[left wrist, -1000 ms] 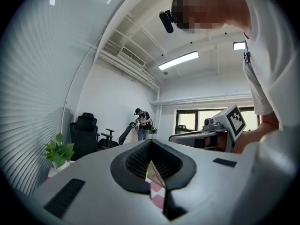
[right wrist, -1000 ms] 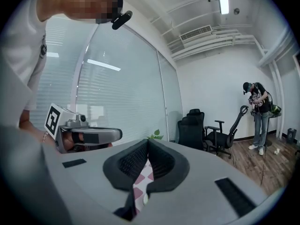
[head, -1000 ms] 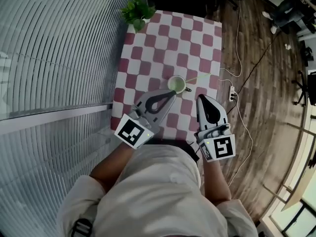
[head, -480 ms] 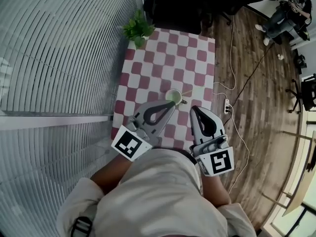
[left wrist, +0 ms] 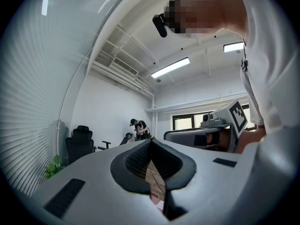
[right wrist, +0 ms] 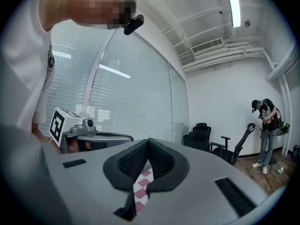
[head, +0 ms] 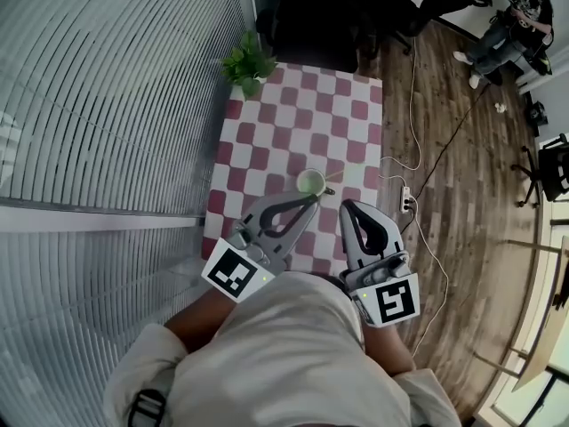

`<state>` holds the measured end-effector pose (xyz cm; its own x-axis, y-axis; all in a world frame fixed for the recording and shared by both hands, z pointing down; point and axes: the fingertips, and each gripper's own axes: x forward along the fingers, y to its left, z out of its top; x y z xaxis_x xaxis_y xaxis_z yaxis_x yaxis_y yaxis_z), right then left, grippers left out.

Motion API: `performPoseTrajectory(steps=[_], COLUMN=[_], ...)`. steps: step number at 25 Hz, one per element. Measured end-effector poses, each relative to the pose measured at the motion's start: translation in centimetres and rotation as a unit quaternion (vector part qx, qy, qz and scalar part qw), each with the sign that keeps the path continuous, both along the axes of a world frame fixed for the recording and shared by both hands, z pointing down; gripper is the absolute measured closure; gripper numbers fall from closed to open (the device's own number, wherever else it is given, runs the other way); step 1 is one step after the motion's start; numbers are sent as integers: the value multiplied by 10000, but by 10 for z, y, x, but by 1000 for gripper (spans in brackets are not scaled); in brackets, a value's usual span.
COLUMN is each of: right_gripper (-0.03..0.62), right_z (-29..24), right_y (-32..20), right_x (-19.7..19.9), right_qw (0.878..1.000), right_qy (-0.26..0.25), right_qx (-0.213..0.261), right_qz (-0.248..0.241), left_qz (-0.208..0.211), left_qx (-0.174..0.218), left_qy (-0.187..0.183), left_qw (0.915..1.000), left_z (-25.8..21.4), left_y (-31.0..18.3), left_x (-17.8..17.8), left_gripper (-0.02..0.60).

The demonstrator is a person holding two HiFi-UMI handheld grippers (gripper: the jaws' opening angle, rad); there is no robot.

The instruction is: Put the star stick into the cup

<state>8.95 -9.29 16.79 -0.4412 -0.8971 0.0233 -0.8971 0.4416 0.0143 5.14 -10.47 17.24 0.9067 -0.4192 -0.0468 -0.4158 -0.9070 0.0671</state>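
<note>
1. Both claws are closed and empty. The left gripper (head: 305,203) has its jaws tip to tip with nothing between them. The right gripper (head: 346,208) is the same, and its own view shows only checked cloth through the loop behind its tips.
2. They hang side by side over the near edge of the table (head: 356,114), aimed at the cup (head: 310,182). The left tip sits just short of the cup, and the right one is a little farther off, to the cup's right.
3. A thin stick (head: 331,177) seems to lean out of the cup toward the right. The star end is too small to make out. By my reading, the stick is in and the job looks done.
4. The main risk is the left tip being so near. A small push forward could knock the cup and tip the stick out.
5. There's a second risk. The stick leans past the rim, so a sweep by the right gripper could catch it and flick it out, or pull a light cup over.
6. Farther out, the plant (head: 247,60) stands at the far left corner, well apart from the cup.
7. On the floor to the right lies a power strip (head: 405,205) with its cable, which could trip someone stepping back.
8. Nothing stands between the claws and the cup. A person (head: 498,25) stands far off, out of play.
</note>
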Motion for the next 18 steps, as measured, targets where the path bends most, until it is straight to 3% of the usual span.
performPoseTrajectory(steps=[18], right_gripper=[563], right_z=[-15], right_y=[2], right_x=[-3], right_qw=[9997], right_qy=[-217], right_qx=[67], right_qz=[101], left_qz=[48], left_qx=[75], left_qy=[22], left_qw=[10000], left_z=[-12], left_y=[4], left_x=[-1], left_gripper=[549])
